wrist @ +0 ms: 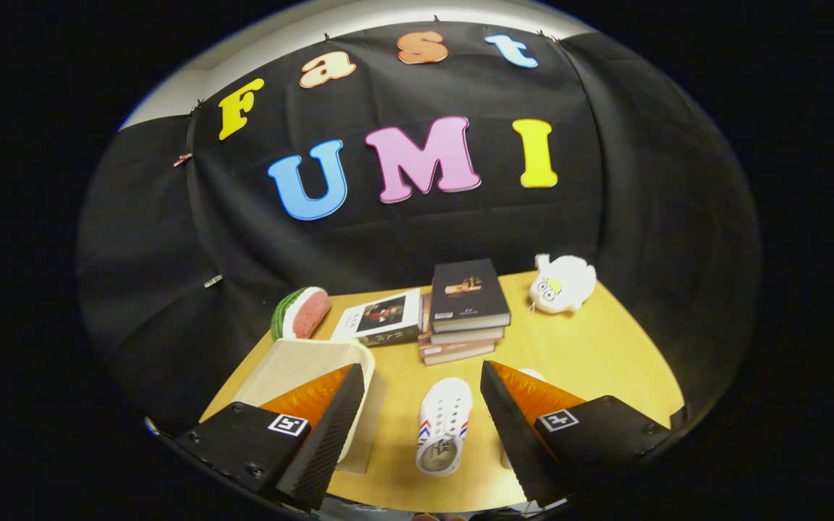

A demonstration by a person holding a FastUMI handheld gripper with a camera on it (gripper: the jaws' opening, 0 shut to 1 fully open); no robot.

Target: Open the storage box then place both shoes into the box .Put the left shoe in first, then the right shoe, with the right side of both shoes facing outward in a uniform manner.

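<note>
Two fingers spread wide and gripping nothing, that's the gripper [422,416] hanging above the wooden table [591,362], and the white shoe [444,425] with striped sides lies on the tabletop right in the gap between them, toe pointing away toward the books. A second shoe [531,375] just peeks out behind the right finger, most of it hidden, so which one is left and which is right I cannot tell from here. Off behind the left finger sits the beige storage box [301,362], lid looking flat and closed as far as this angle lets me judge, touching nothing else. Further back, a stack of books [466,307], one more book [382,317] lying beside it, a watermelon-slice toy [301,312] and a white plush toy [562,284] near the far edge, all well apart from the action. By my reading the box comes first: nothing goes in until that lid is up. To do it well, swing over to the box, catch the lid at its near edge rather than the middle, and lift it fully so it stays clear. Keep the fingers high over the shoe while crossing, or it gets nudged out of line. Then sort out the left shoe before committing.
</note>
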